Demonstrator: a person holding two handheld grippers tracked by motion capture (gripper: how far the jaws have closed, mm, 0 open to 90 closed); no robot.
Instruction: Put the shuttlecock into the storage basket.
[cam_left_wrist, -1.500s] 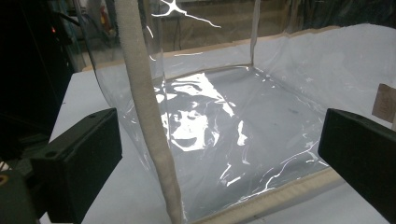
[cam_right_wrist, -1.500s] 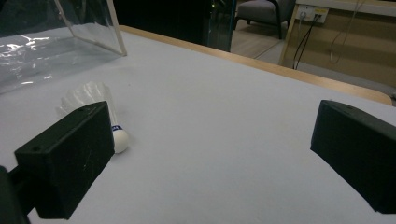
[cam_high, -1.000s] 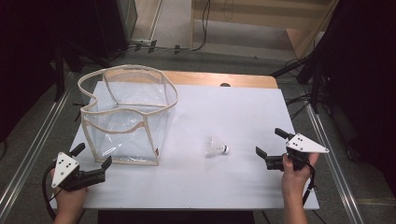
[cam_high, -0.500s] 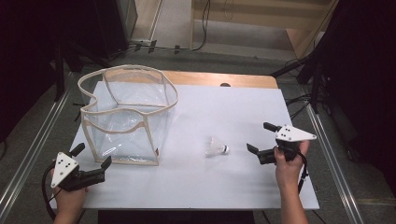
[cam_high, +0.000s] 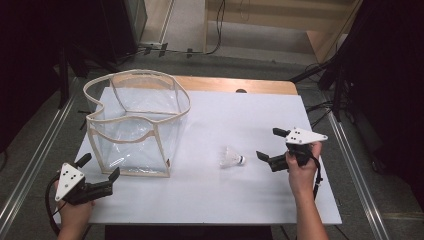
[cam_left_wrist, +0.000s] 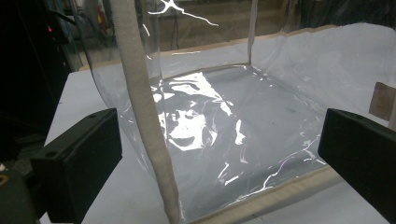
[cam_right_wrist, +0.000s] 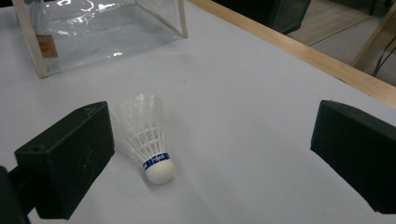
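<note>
High view: the right gripper (cam_high: 272, 147) hovers with jaws spread wide and empty, just right of the shuttlecock (cam_high: 232, 159). That shuttlecock lies on its side on the table (cam_high: 240, 210), cork toward this gripper, feathers toward the clear bag (cam_high: 135, 125); the left gripper (cam_high: 97, 175), also spread and empty, sits well beyond the bag.

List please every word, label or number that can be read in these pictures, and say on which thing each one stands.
Blue band on the shuttlecock, just above its cork: white print, too small and blurred to read.
Small tan tag on the clear bag, by its bottom edge: any print on it is too faint to read.
Nothing else readable; the right gripper and left gripper carry only dots on their plates.
</note>
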